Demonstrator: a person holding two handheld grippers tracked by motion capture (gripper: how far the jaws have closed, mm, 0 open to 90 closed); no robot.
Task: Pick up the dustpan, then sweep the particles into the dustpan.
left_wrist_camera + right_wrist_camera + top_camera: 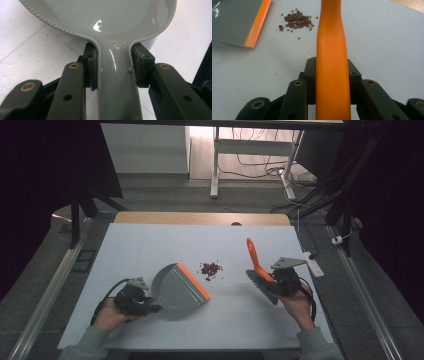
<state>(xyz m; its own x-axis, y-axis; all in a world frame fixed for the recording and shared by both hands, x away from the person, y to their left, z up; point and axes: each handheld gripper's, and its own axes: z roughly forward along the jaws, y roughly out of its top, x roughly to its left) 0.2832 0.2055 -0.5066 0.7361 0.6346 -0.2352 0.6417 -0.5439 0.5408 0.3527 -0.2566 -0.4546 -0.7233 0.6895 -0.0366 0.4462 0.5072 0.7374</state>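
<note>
A grey dustpan (177, 287) with an orange lip lies on the white table (150, 240), its lip facing a small heap of red beans (210, 268). My left gripper (150, 307) is shut on the dustpan's handle (116, 75), and both pads (91, 65) press its sides. My right gripper (275, 282) is shut on the orange handle of a brush (254, 257), whose dark bristles rest near the hand. In the right gripper view the brush handle (332, 50) runs up between the jaws, with the beans (297, 20) ahead and the dustpan (234, 22) at the upper left.
A white power strip (314, 262) lies at the table's right edge. A wooden strip (200, 218) borders the far side. Beyond it stand desk legs and loose cables on the floor. Metal rails run along both sides of the table.
</note>
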